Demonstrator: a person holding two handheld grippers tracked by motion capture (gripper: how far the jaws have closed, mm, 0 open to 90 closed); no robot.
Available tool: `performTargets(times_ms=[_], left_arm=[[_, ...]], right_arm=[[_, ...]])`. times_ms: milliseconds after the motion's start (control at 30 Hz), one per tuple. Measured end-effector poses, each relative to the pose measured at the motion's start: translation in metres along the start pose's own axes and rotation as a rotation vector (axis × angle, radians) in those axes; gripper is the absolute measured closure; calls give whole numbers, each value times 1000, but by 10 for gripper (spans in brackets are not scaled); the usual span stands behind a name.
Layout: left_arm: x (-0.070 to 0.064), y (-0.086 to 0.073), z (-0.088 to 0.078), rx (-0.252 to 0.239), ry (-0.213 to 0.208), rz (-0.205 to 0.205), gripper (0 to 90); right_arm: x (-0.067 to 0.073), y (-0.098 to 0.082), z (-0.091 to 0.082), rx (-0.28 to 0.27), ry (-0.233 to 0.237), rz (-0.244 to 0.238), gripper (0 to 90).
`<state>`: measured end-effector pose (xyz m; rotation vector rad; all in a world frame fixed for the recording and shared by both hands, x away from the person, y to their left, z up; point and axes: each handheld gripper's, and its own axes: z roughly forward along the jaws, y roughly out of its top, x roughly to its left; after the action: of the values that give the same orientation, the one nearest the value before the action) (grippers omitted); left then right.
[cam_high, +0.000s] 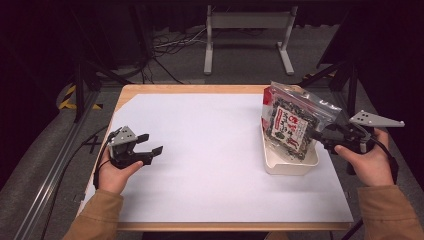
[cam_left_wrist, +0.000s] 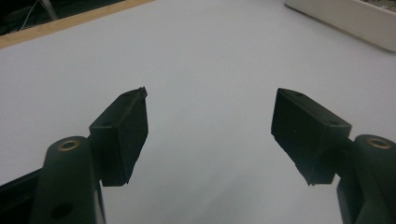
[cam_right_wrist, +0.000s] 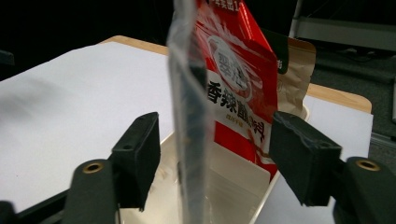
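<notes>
Right tongs (cam_right_wrist: 212, 158) level, apart around upright snack bag (cam_right_wrist: 191, 116); left tongs (cam_left_wrist: 210, 135) apart, low over table (cam_left_wrist: 210, 56)

Left gripper (cam_high: 152, 145): held low in the left hand (cam_high: 116, 175) at the person's left, jaws spread wide with nothing between them, pointing toward the middle. Right gripper (cam_high: 320, 139): held in the right hand (cam_high: 367, 162) at the far right, jaws parted, pads pressing on nothing, pointing left
</notes>
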<state>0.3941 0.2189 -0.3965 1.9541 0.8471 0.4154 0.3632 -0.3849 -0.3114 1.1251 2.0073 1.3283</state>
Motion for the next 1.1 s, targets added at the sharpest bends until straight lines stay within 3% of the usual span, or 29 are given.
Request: performTargets(times_ms=[433,733,900,1100], left_arm=[[-20,0,-22,-42,-37,21,278],[-28,-9,-41,-61,-56,27,275],[-25,-17,-44,-69,-69,25,274],[-25,-21,-43,-74,-83,31,273]], right_arm=[[33,-17,-36,-92,-45,-57,302],[66,-28,-41,-134,24,-100,303],[84,-32,-33,-127,92,-133,302],[97,-37,-14,-105,135,-153,300]])
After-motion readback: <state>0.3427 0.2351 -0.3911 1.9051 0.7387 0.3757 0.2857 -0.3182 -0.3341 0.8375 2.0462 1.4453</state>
